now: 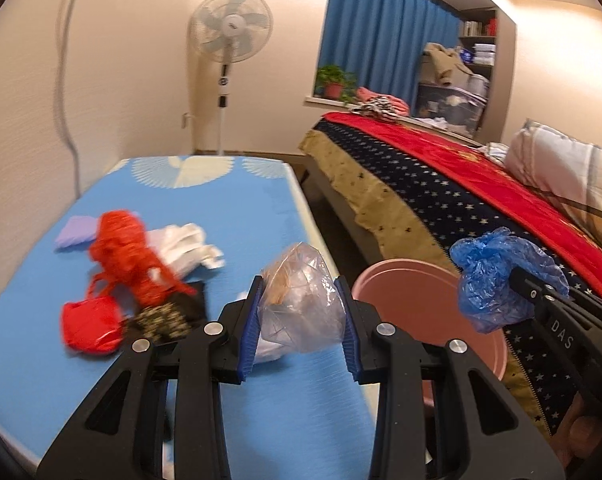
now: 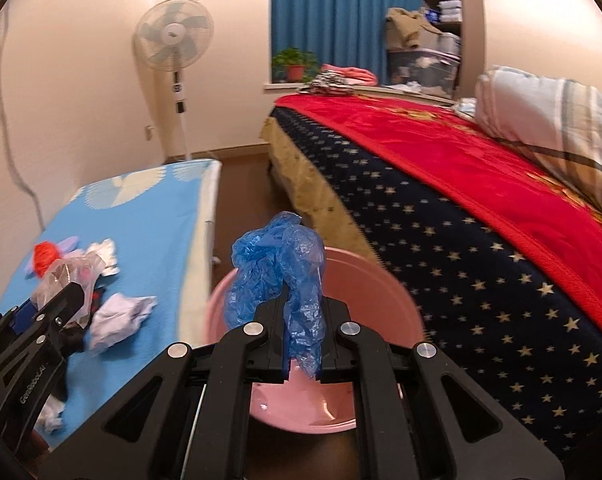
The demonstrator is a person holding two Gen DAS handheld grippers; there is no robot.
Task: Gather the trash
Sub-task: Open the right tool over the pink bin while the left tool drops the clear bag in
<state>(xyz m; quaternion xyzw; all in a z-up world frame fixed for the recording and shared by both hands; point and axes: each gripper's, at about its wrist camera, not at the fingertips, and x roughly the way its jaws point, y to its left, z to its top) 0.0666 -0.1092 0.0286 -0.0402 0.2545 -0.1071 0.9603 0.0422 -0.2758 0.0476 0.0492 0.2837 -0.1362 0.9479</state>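
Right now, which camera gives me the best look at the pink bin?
The right wrist view: the pink bin sits dead ahead, rim and inside visible, though the blue bag in the right gripper covers its middle. The left wrist view shows only part of the bin, off to the right.

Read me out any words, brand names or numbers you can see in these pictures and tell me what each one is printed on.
"DAS": on the black body of the right gripper, seen from the left wrist.
"GenRobot.AI", small and only roughly readable: on the side of the left gripper, seen from the right wrist.
Badge on the fan: too blurred to read.
Book spines on the shelf: too small to read.
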